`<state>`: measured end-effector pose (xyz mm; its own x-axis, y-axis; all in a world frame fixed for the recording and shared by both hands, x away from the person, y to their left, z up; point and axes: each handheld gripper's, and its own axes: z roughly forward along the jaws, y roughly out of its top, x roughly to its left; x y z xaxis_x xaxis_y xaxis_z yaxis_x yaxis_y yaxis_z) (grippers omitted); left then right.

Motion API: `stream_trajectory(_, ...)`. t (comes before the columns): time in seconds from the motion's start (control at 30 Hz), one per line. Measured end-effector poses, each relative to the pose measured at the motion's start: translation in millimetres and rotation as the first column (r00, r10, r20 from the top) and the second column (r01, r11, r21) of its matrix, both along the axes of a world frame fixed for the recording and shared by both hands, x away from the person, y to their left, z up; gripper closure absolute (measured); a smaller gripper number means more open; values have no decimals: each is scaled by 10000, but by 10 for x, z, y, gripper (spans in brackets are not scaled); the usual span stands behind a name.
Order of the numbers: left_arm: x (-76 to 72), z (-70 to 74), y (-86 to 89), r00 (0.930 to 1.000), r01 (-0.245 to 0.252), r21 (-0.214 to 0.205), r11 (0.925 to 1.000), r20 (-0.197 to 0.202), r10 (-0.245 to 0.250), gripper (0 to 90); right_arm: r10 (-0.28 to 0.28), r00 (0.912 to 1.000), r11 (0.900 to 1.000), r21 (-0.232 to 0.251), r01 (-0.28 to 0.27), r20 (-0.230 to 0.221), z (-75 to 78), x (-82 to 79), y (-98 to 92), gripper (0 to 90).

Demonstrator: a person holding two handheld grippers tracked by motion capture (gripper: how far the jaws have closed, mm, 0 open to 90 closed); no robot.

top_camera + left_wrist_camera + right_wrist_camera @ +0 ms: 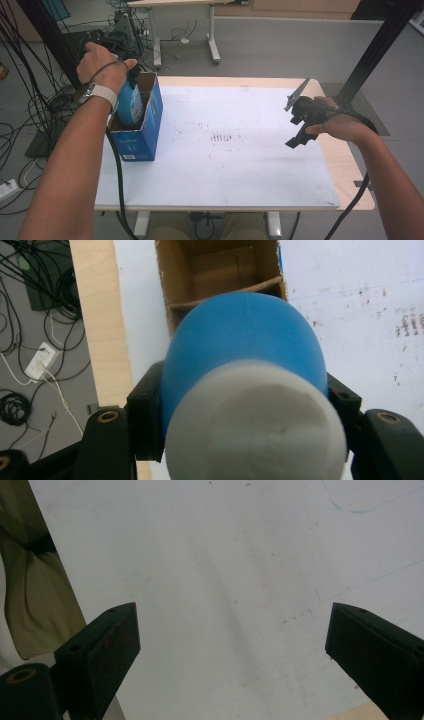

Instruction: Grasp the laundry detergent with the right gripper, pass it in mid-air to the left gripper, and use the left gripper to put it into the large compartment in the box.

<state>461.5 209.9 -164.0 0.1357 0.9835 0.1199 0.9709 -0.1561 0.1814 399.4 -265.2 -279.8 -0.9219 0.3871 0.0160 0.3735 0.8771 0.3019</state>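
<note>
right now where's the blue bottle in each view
high view: blue bottle at upper left, inside the open blue box, under the left hand.
left gripper view: centre, white cap nearest the camera, clamped between the jaws.
right gripper view: bare white mat.
shared landmark: white mat.

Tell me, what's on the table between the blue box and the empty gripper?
Nothing: between the box and the right gripper lies bare, speckled white mat, in the high view.

A blue bottle (245, 340) with a white cap (255, 425) is seen above a blue box (142, 135) lined in brown card. The table (345, 165) is pale wood, covered by a white sheet (225, 170) speckled with brown marks.
</note>
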Motion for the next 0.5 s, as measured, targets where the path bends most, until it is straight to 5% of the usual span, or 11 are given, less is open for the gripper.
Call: stream_trajectory(0.5,22,-254,-2,10000,98,58,9999,11,-98,376,-120,9999,9999,15,121,-109,-37,0,-37,73)
